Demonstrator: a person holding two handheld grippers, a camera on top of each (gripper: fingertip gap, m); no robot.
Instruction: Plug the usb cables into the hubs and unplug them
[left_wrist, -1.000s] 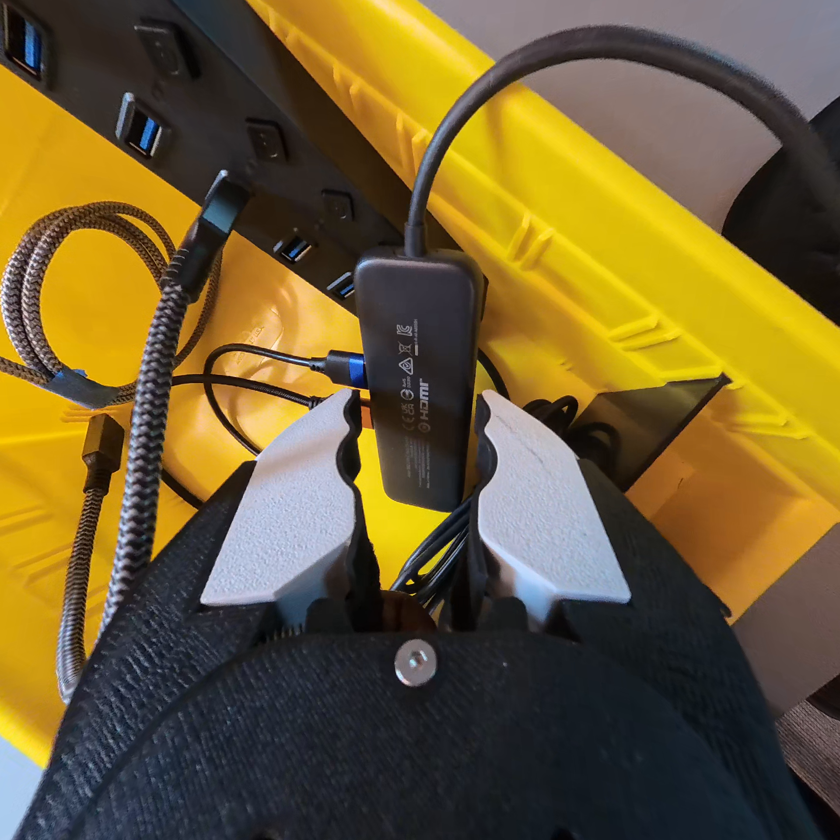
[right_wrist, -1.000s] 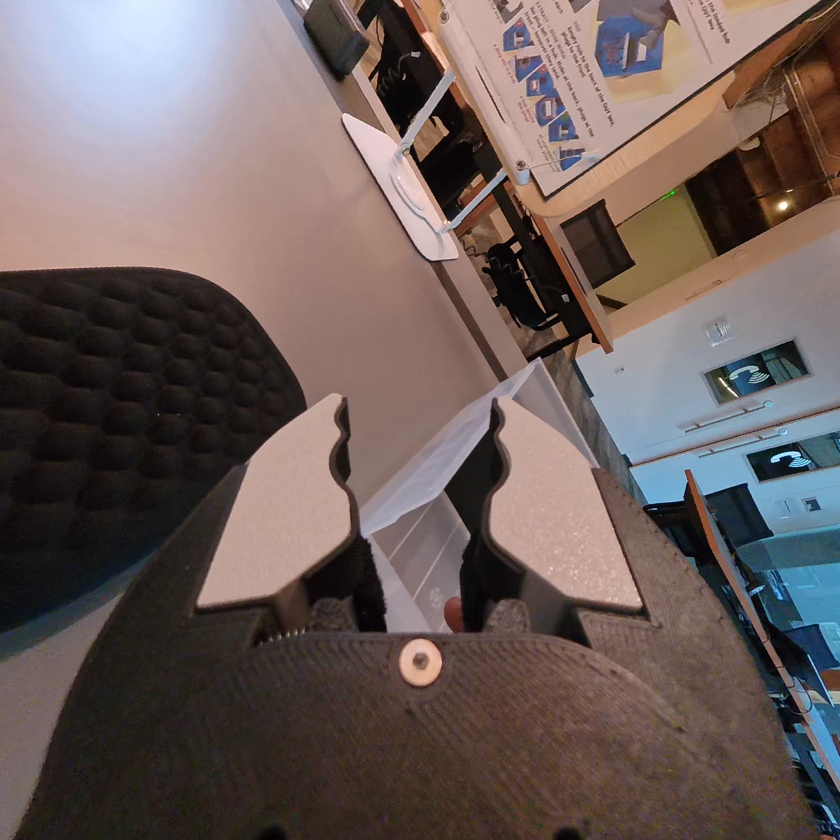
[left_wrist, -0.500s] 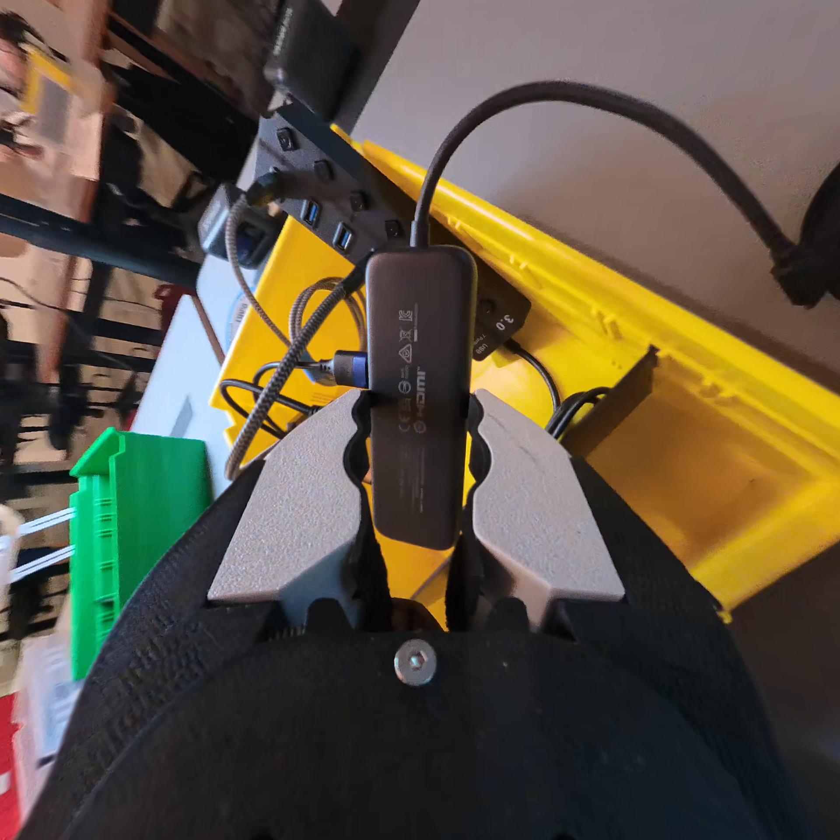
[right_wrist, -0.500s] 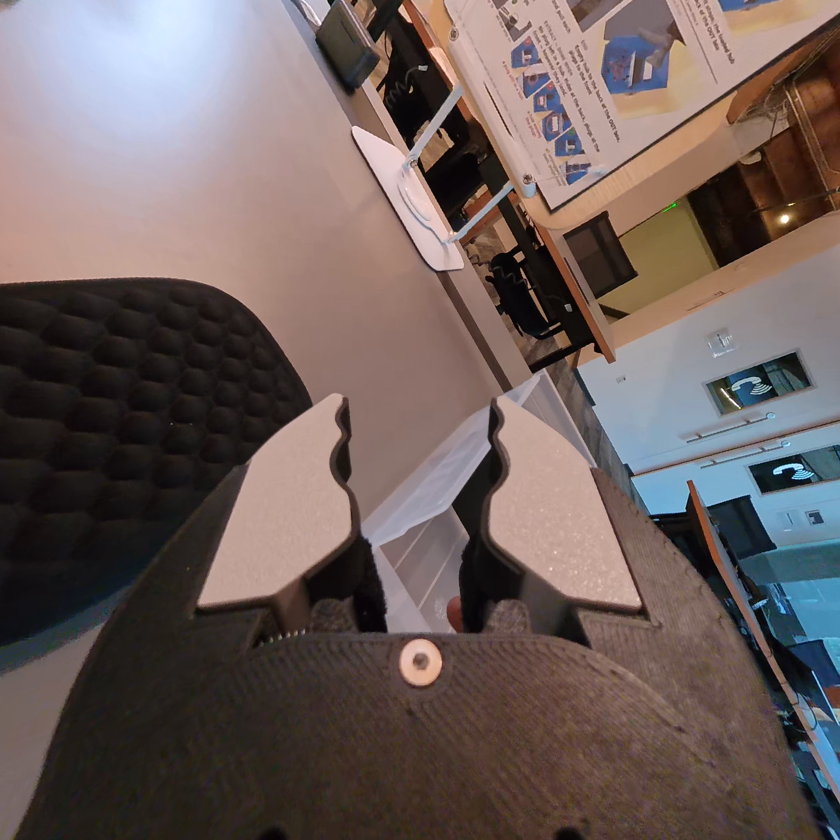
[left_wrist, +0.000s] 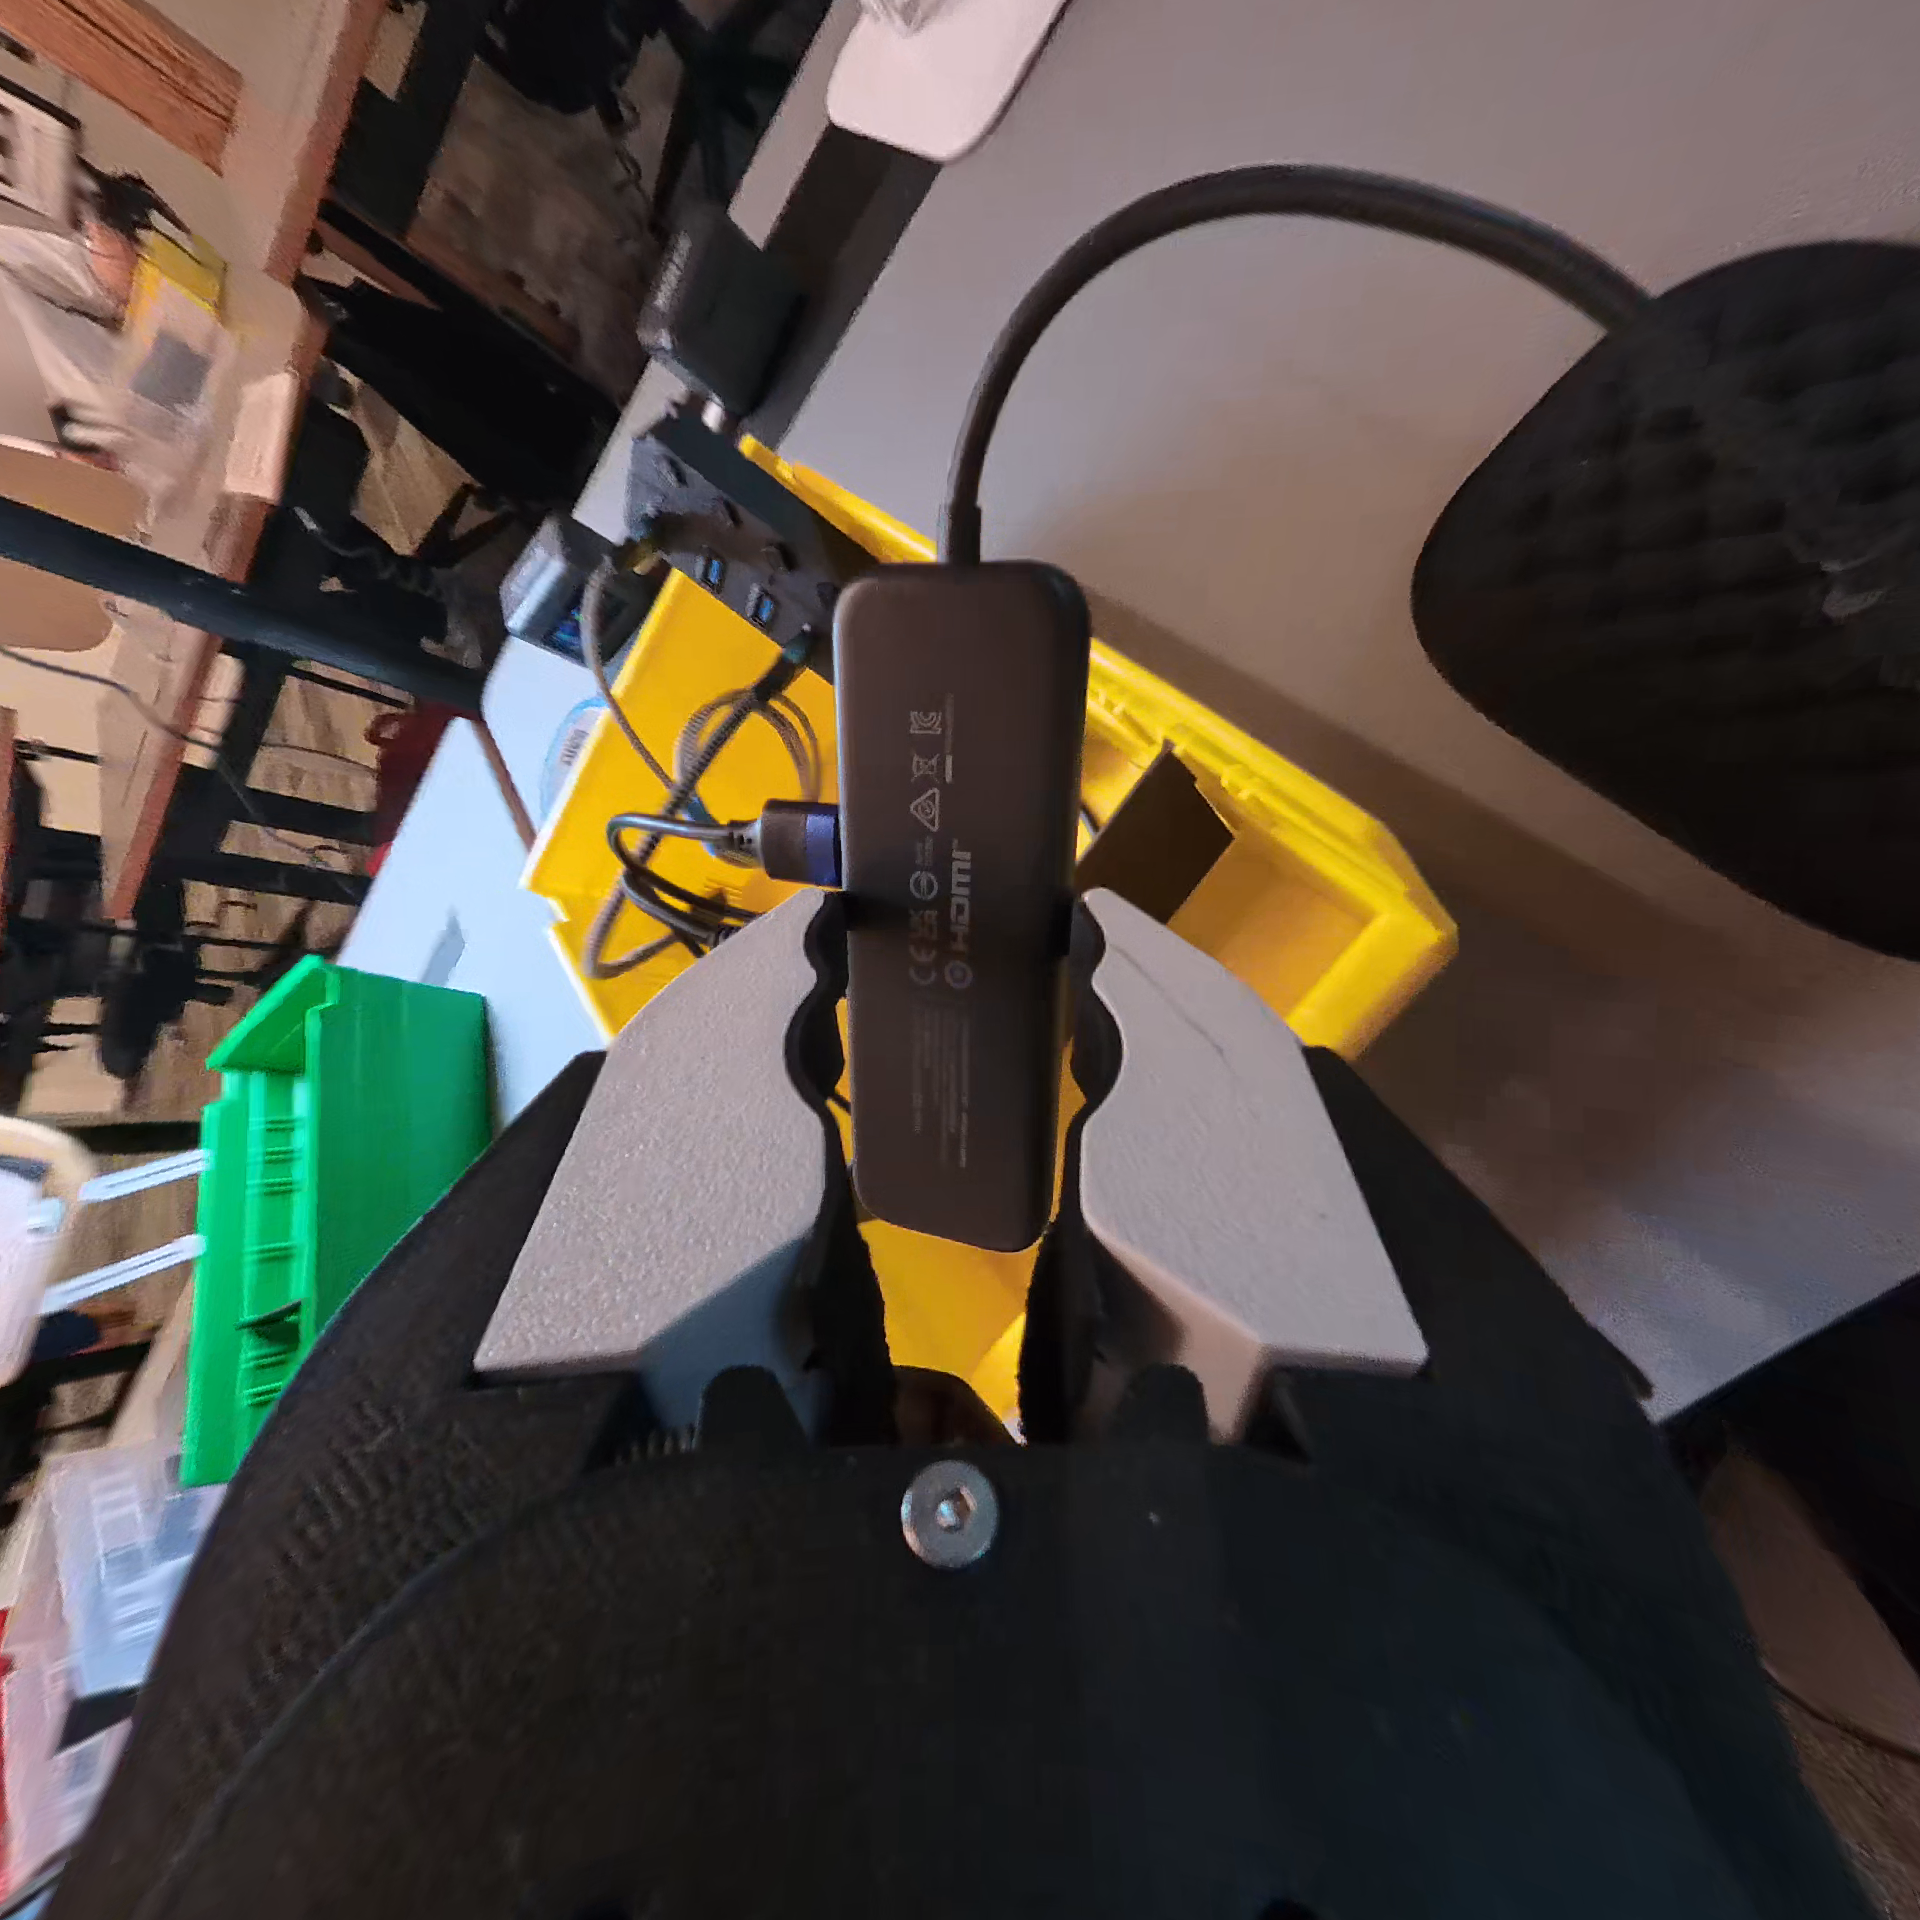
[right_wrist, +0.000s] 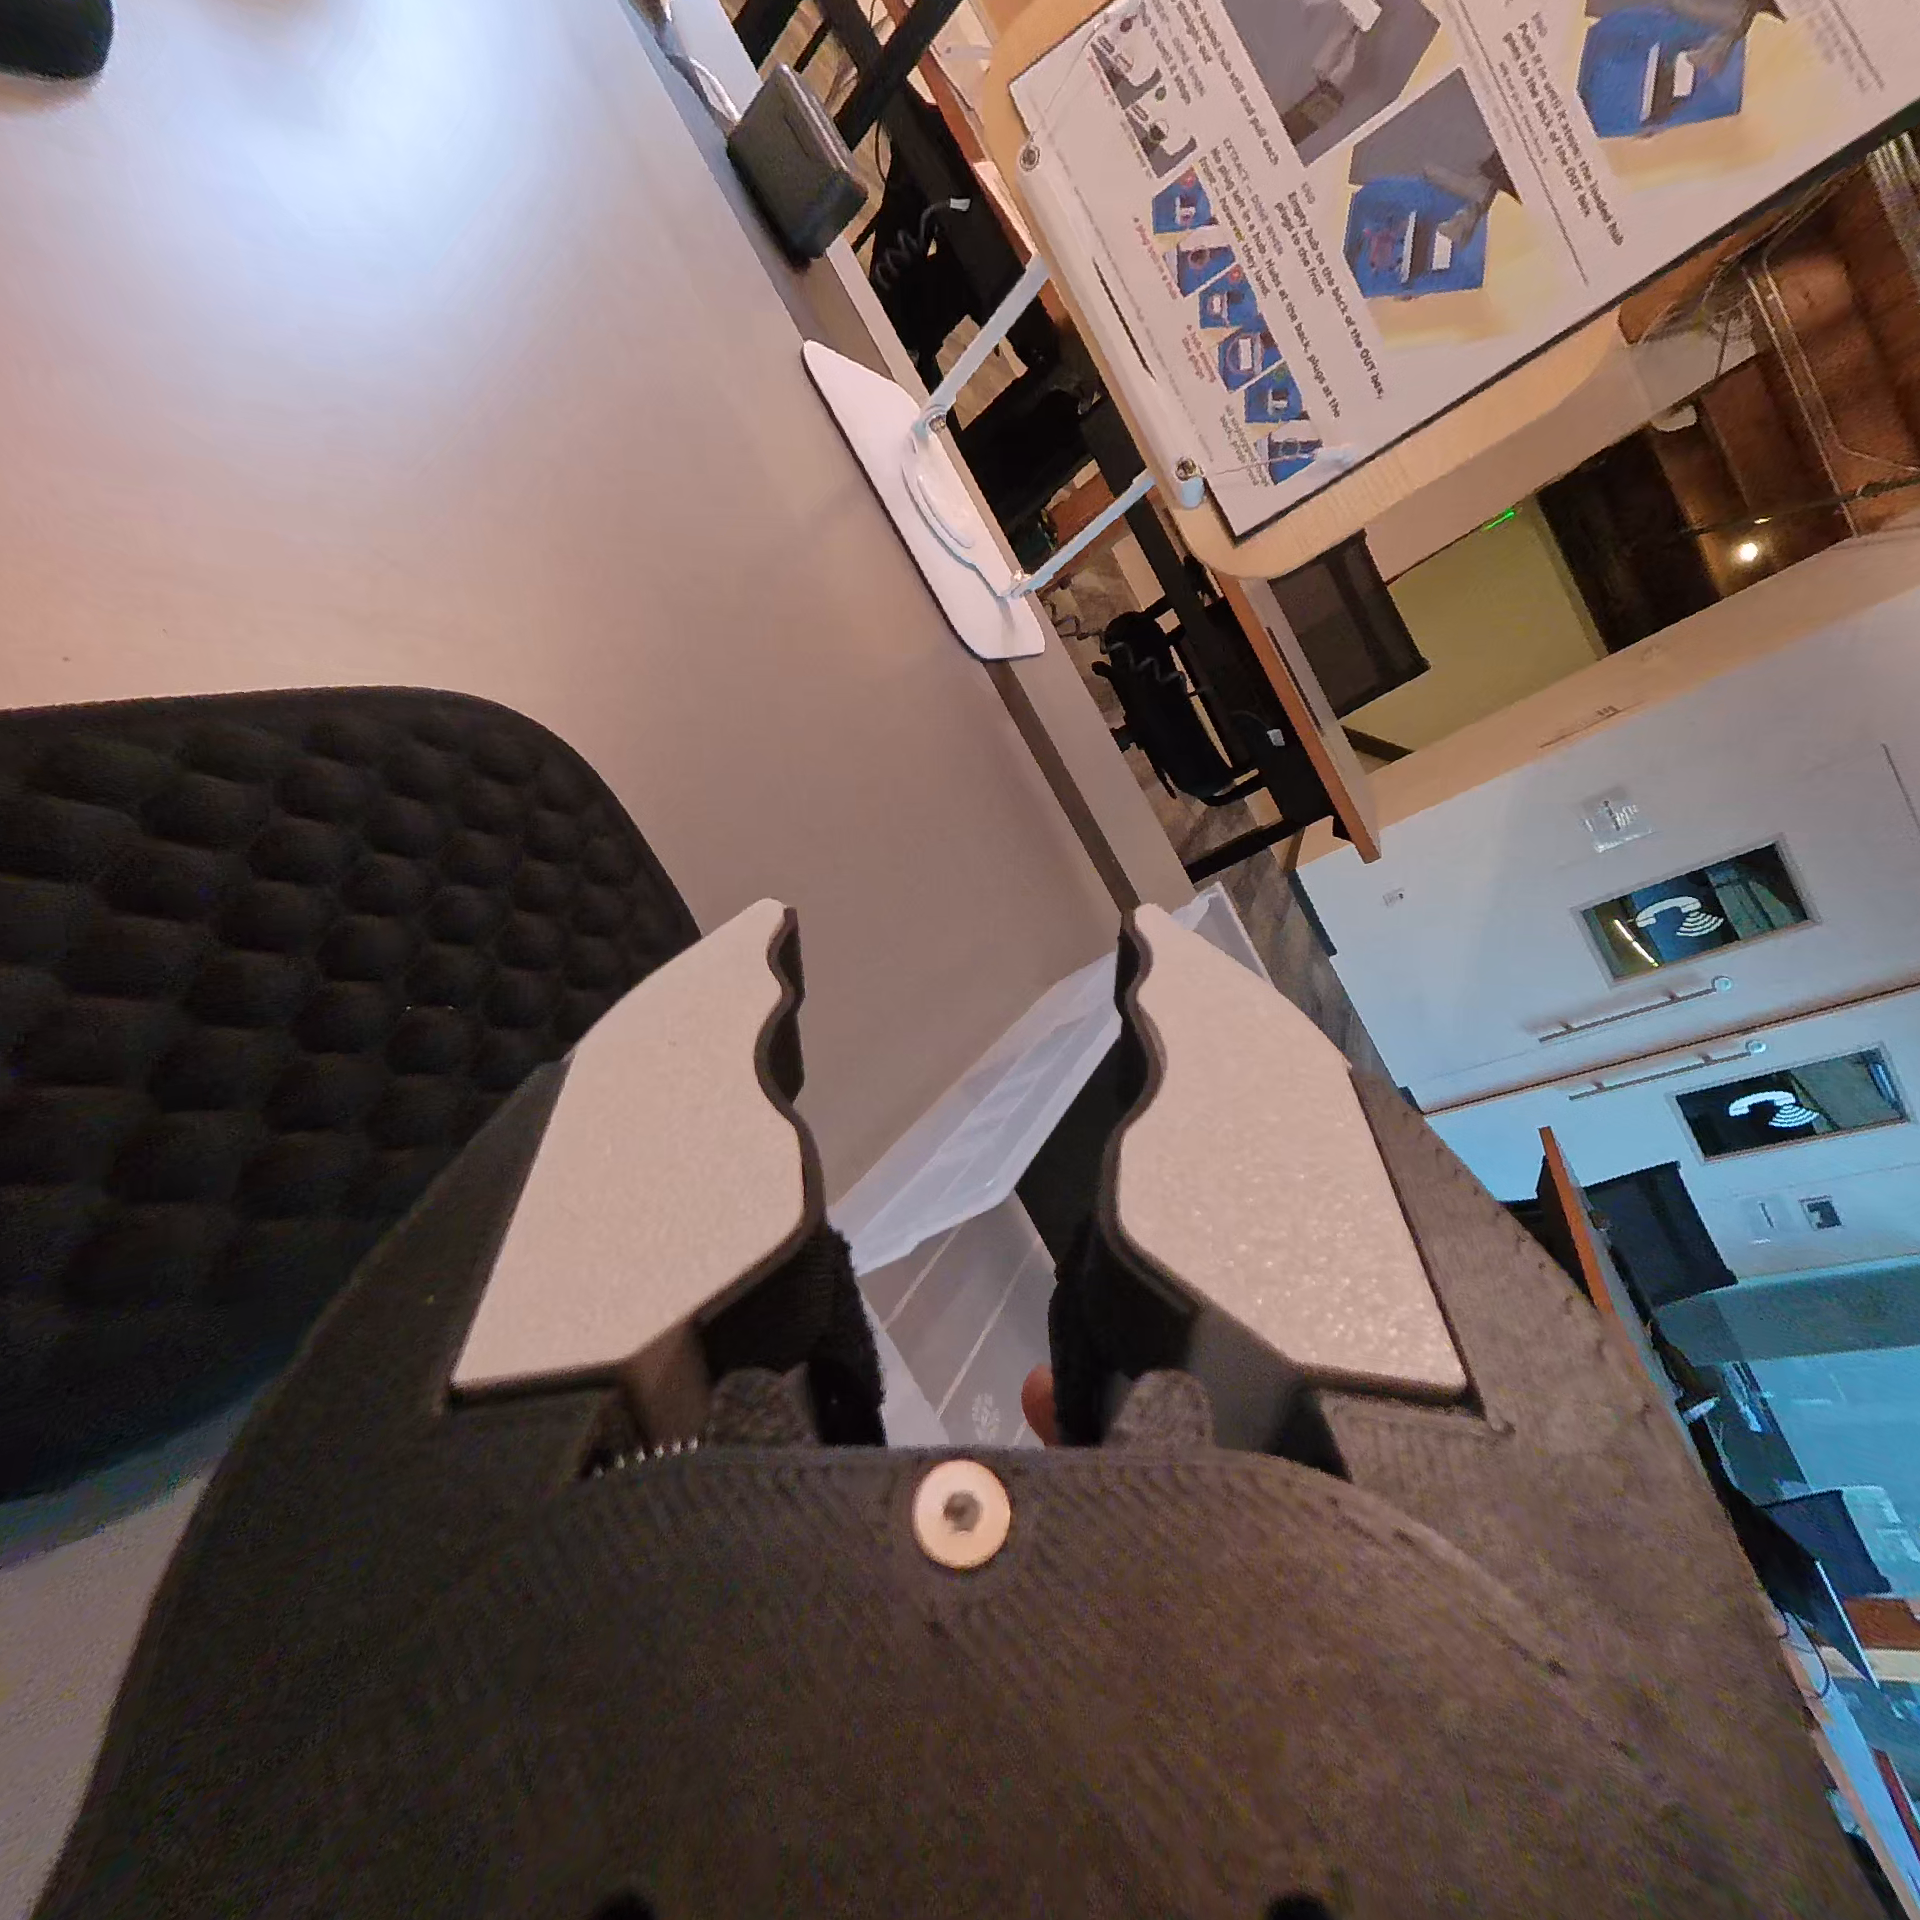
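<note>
Left wrist view: left gripper (left_wrist: 956, 935) clamped on slim dark grey hub (left_wrist: 961, 904), fingers pressing its two long sides, hub lifted above yellow bin (left_wrist: 1299, 831). Blue-collared USB plug (left_wrist: 800, 844) seated in hub's left side; its thin cable loops down into bin. Thick black lead (left_wrist: 1195, 218) arcs from hub's far end. Long black multi-port hub (left_wrist: 727, 520) lies along bin's far edge; green bin (left_wrist: 332, 1195) at left. Right wrist view: right gripper (right_wrist: 956, 987) fingers apart, nothing between, above grey table (right_wrist: 416, 416) near its right edge, beside black textured pad (right_wrist: 260, 987).

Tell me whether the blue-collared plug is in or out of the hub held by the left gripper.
In: the blue-collared plug sits flush against the side of the hub.
</note>
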